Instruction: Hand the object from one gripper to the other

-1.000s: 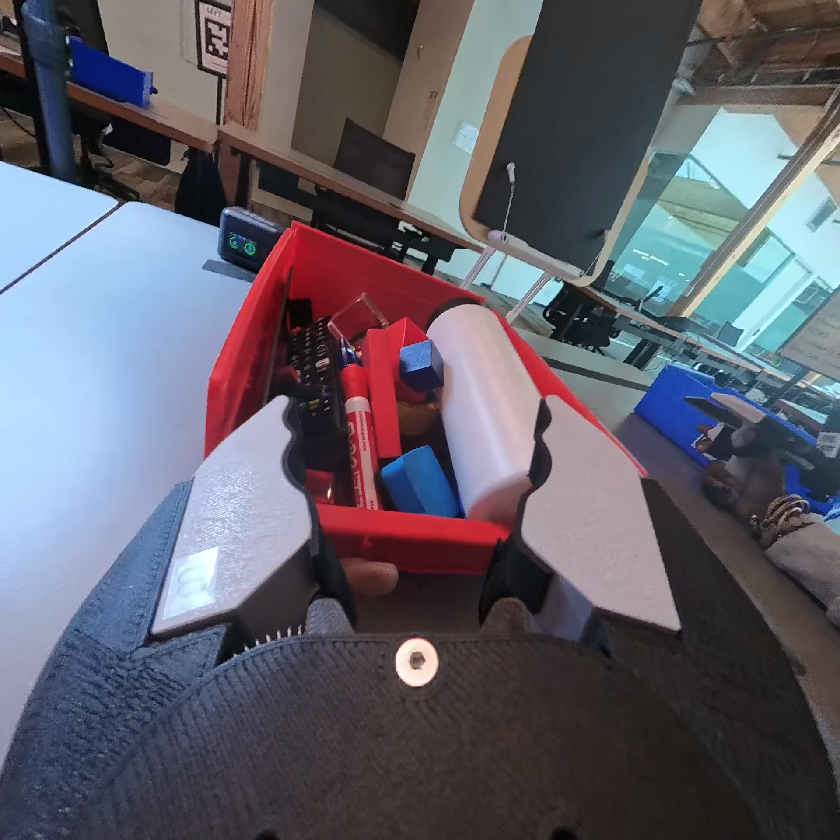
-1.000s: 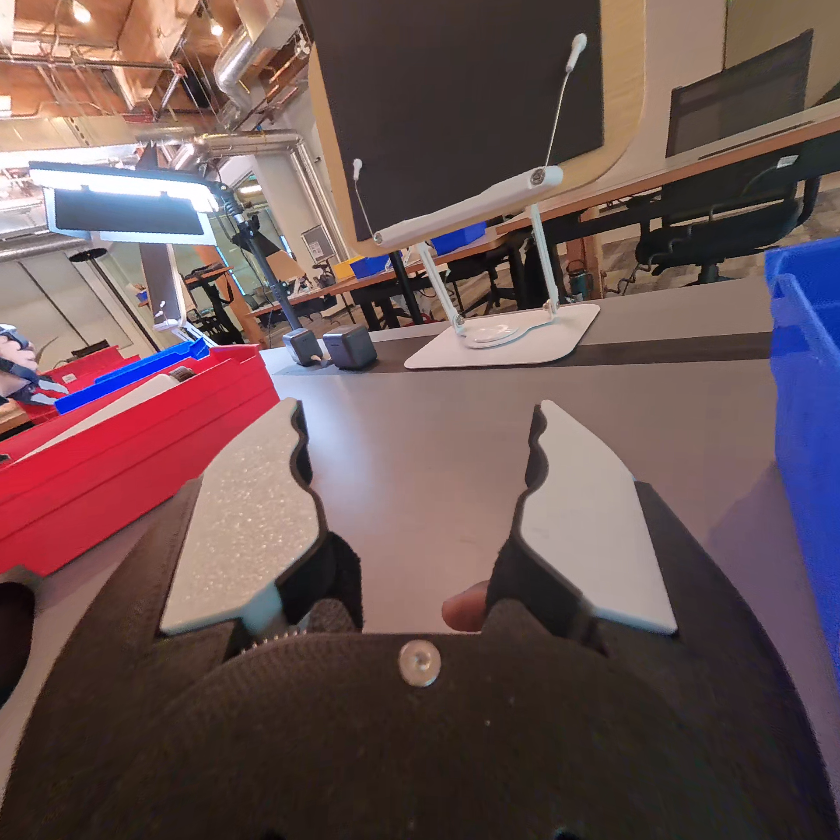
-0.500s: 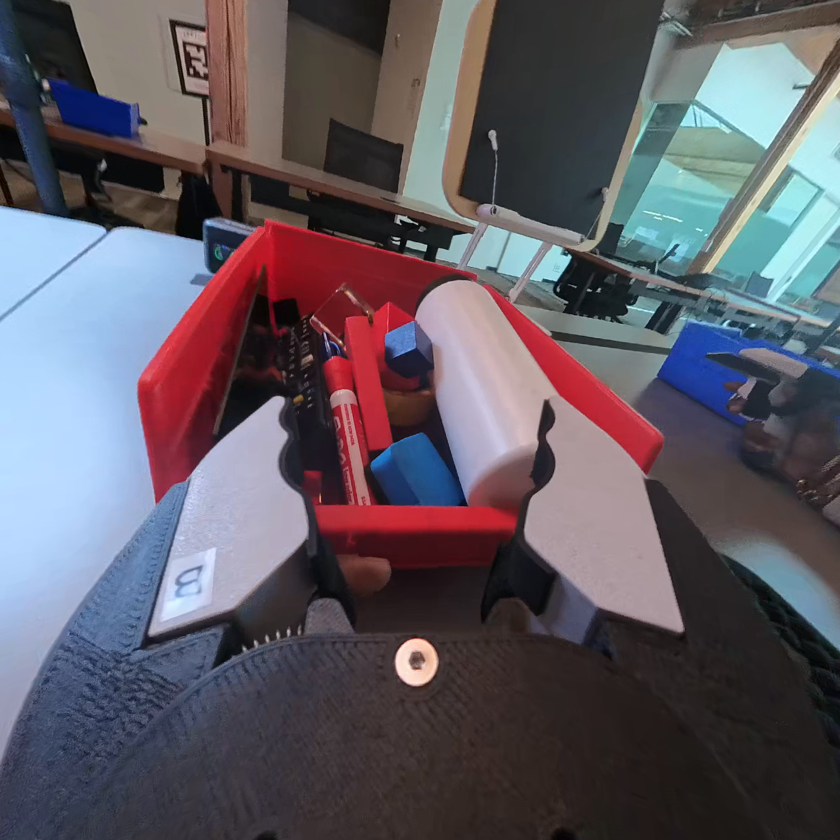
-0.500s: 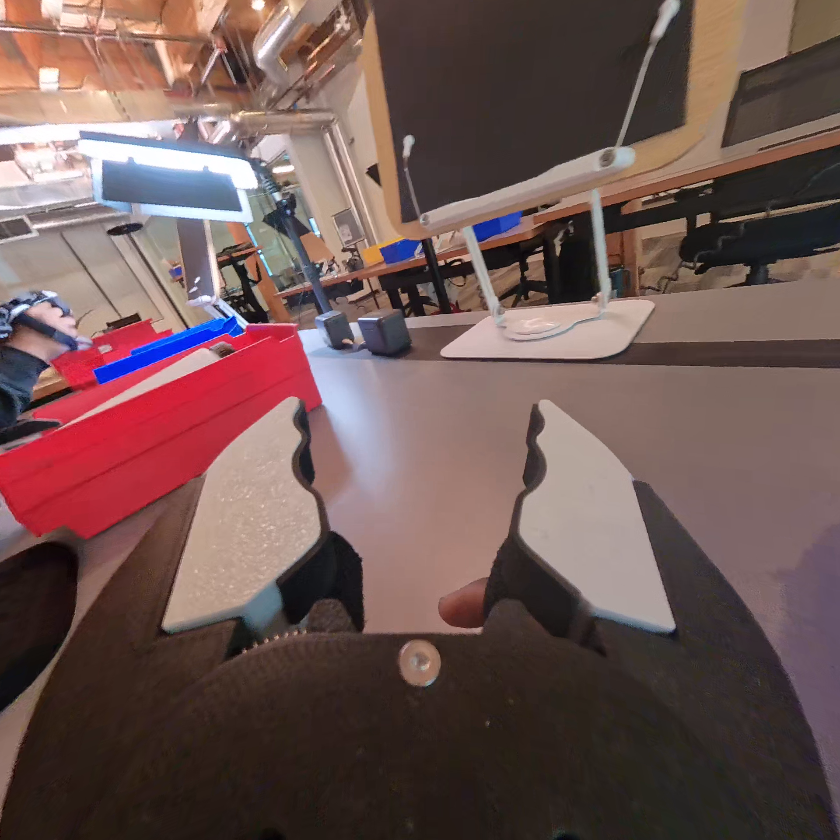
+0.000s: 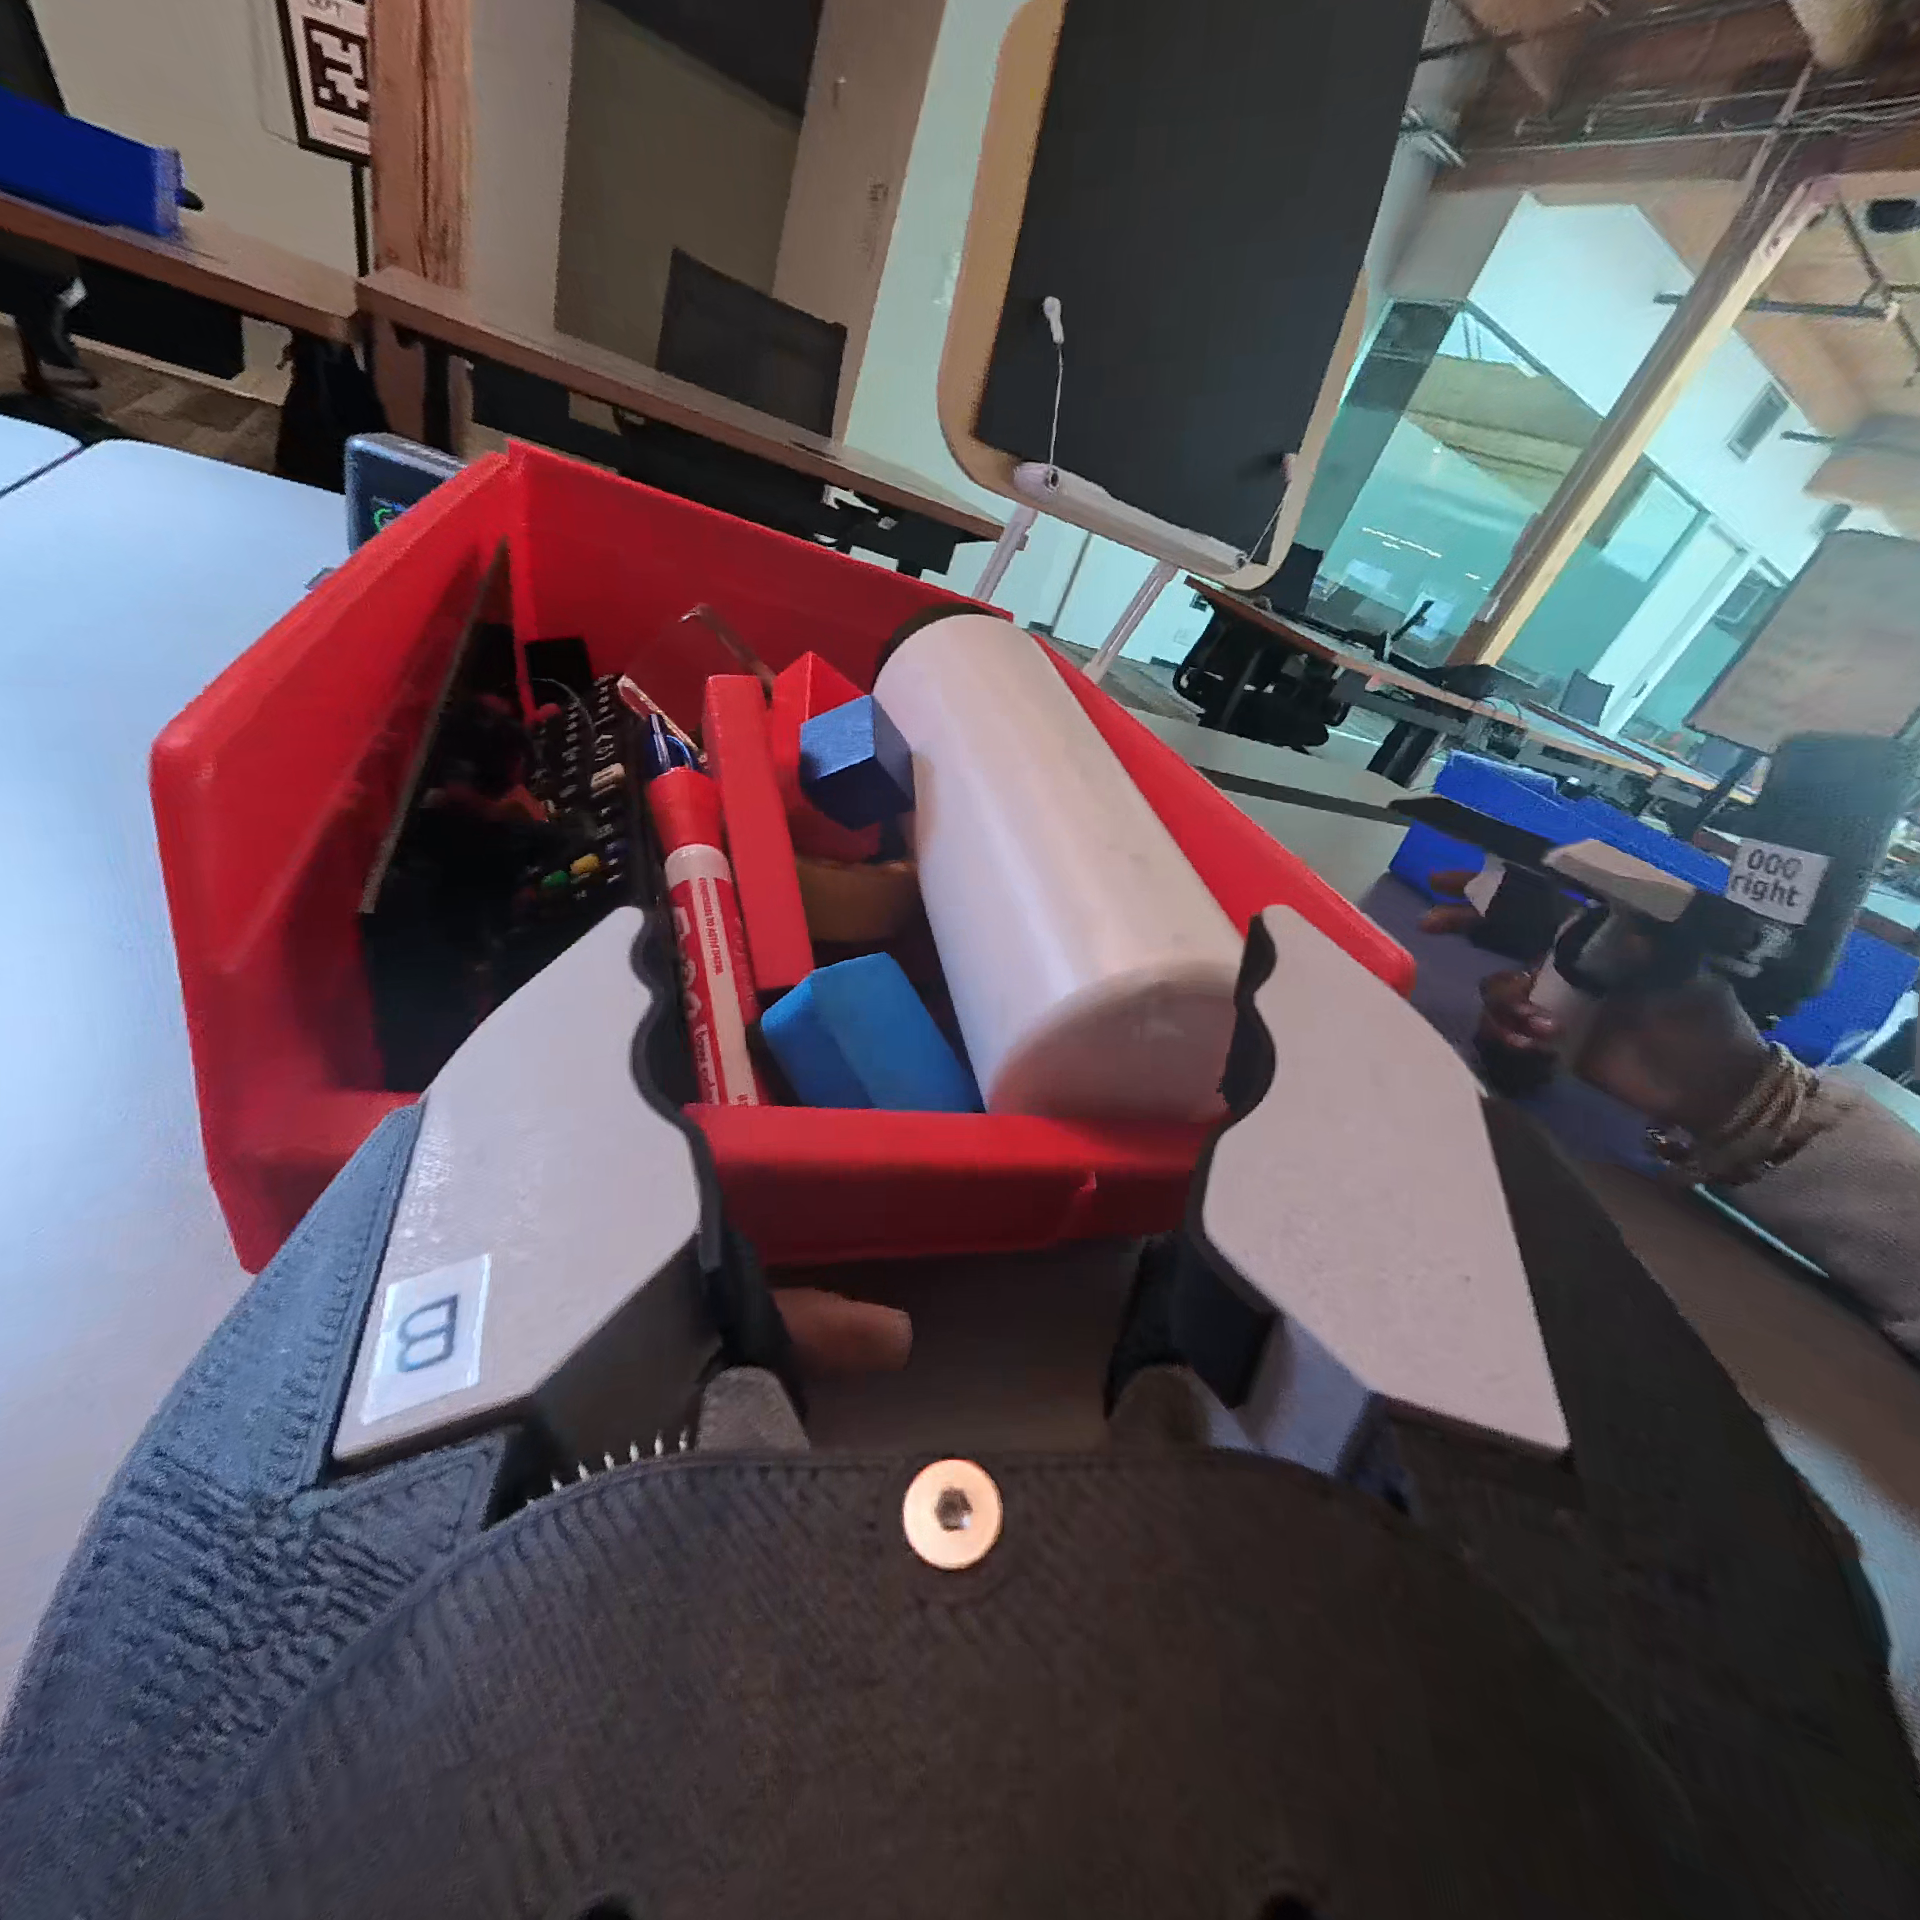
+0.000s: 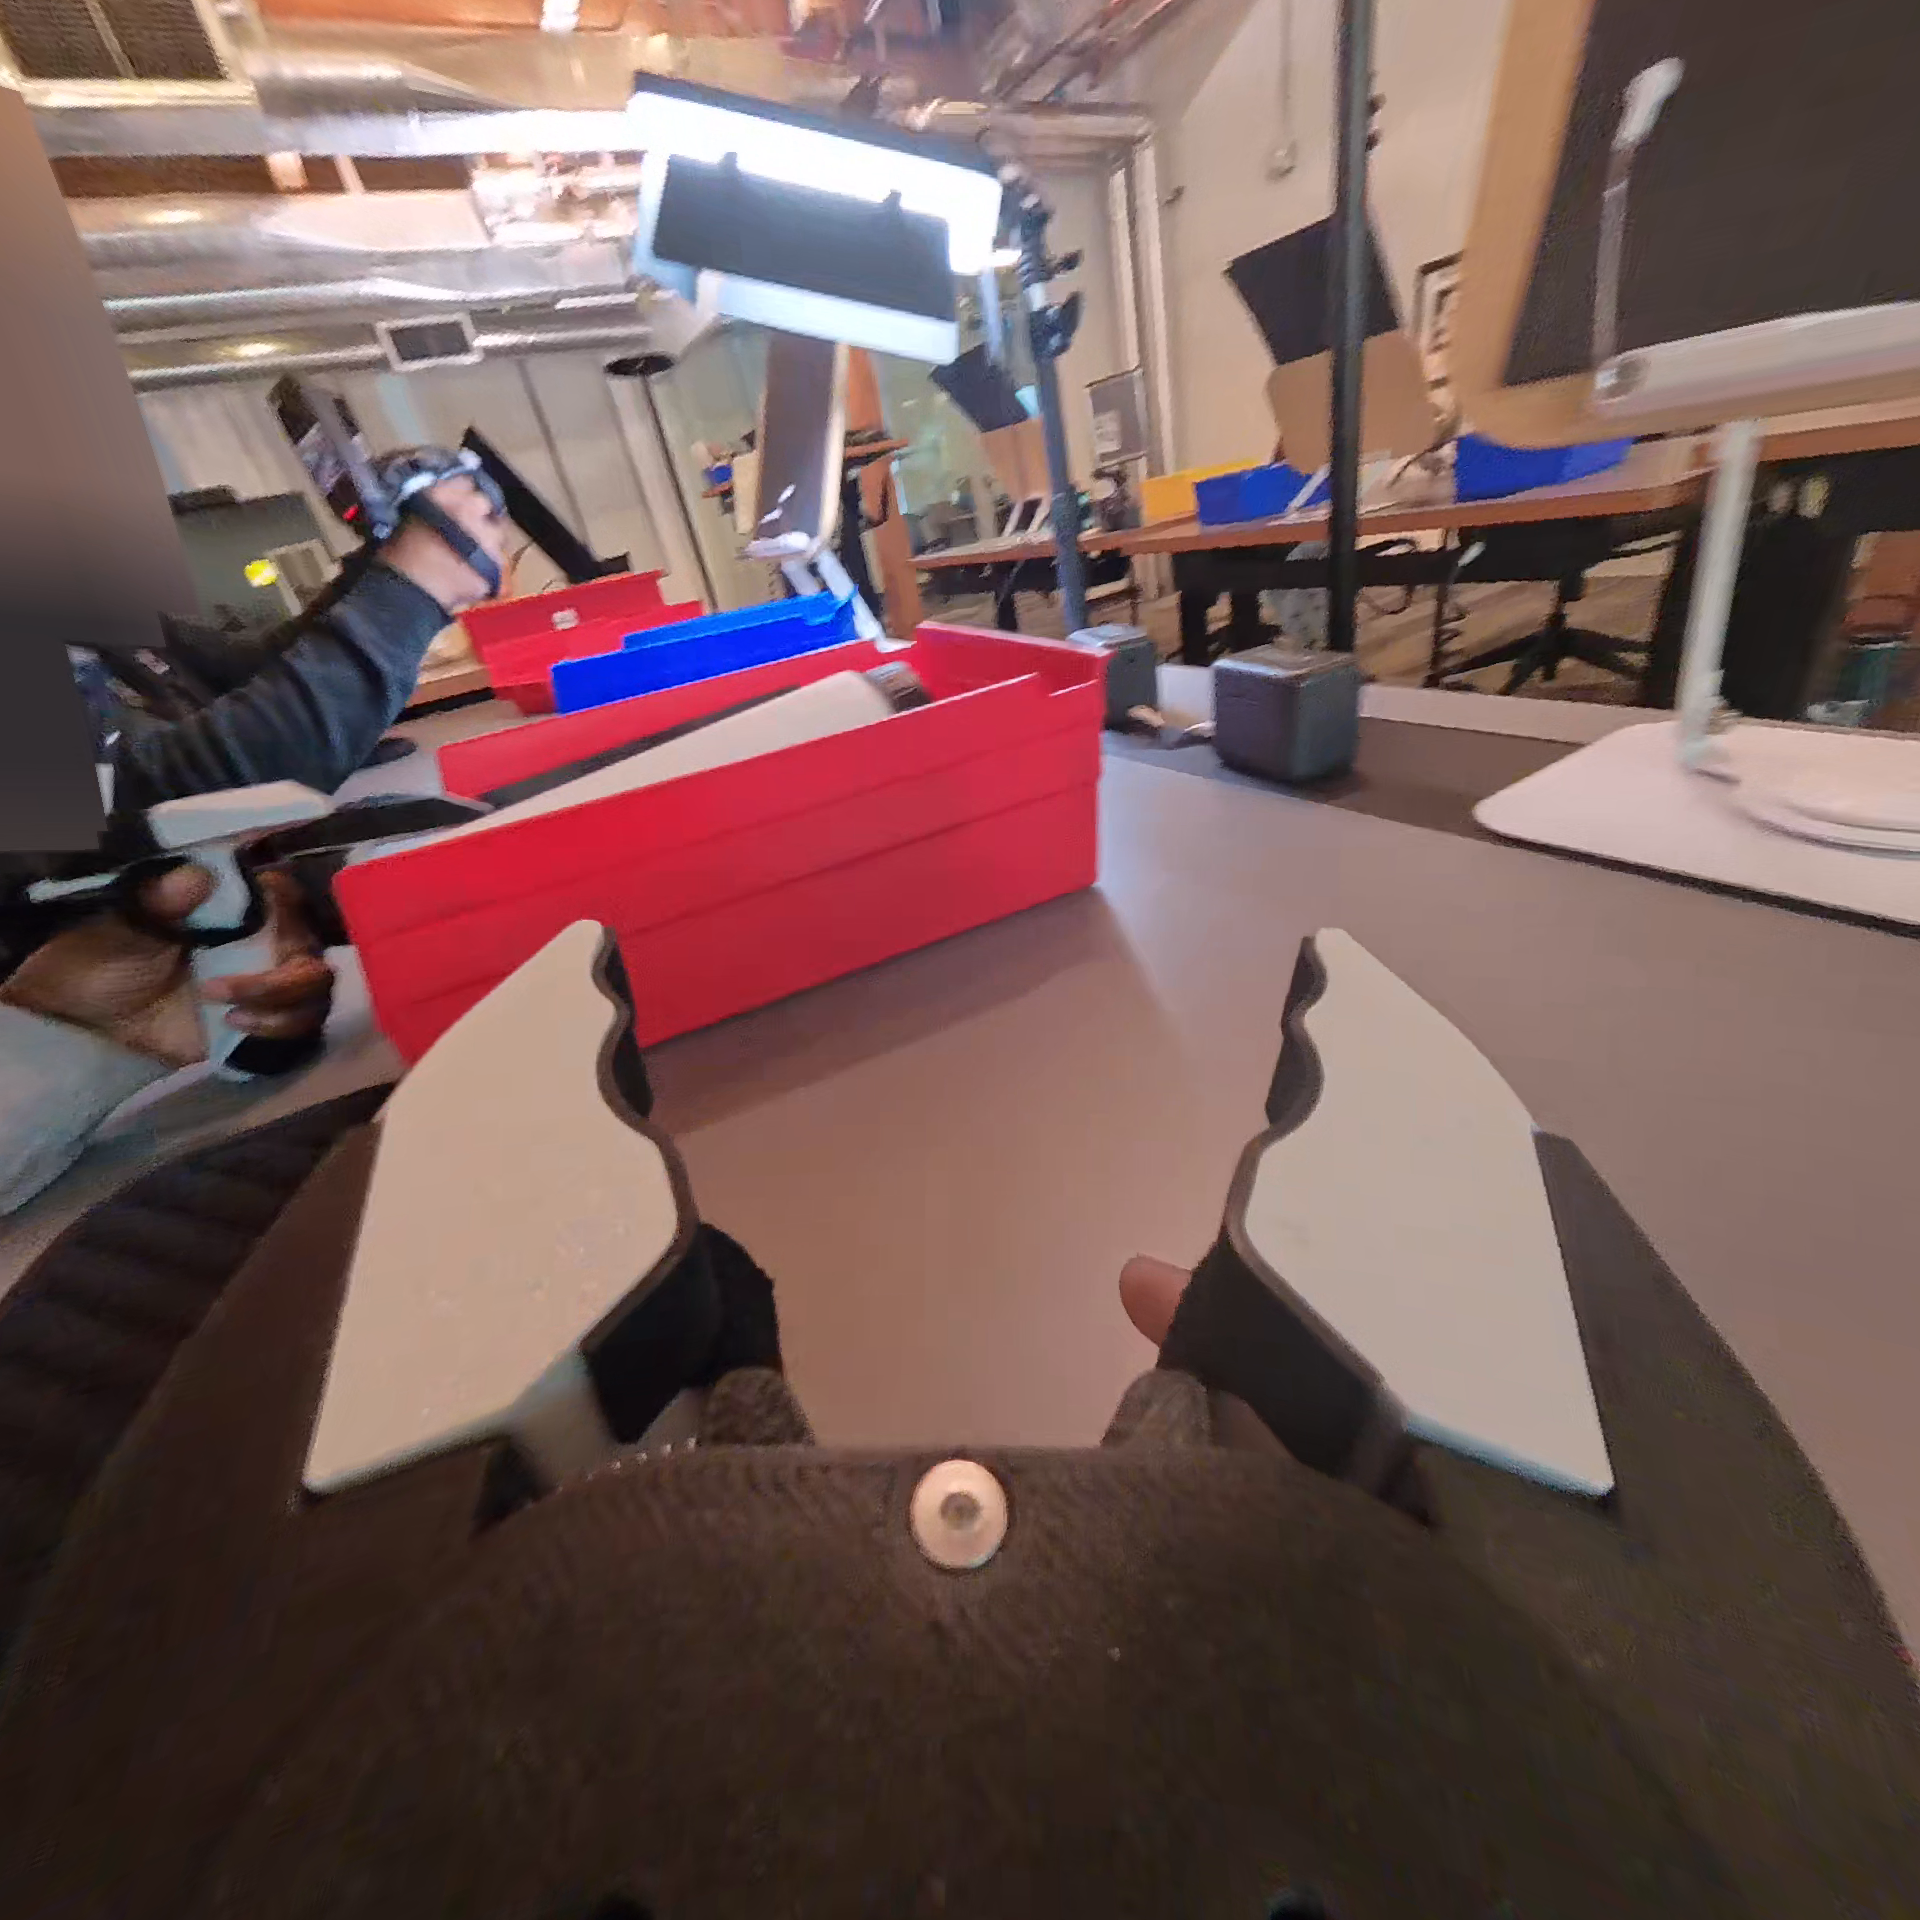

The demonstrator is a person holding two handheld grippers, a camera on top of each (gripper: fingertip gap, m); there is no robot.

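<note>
Bench: a grey bench (image 6: 1039,1122) with a dark strip across its far part; in the left wrist view its left part looks pale.
Room: an open workshop with long wooden desks, office chairs, exposed ceiling ducts and glass partitions.
Left claw (image 5: 940,1023): spread wide and empty, held just before the near wall of the red bin (image 5: 894,1179); the tips frame the bin's near end.
Right claw (image 6: 951,1023): spread wide and empty, above bare bench, with the red bin ahead and to its left.
Task's thing: which object is to be handed over cannot be told; nothing is held. The bin holds a white cylinder (image 5: 1049,883) along its right wall, a red marker (image 5: 707,935), two blue blocks (image 5: 868,1039), a long red block (image 5: 753,831) and a black board (image 5: 488,831) leaning on the left wall.
Open room: bare bench lies right of the bin, up to a white stand base (image 6: 1704,810) and two small grey boxes (image 6: 1283,712) behind.
Edges: a blue bin (image 5: 1496,821) sits beyond the right claw in the left wrist view.
Hidden: the bin's floor is covered; small parts on the board are too dark to make out; a mosaic patch covers the upper left of the right wrist view.
</note>
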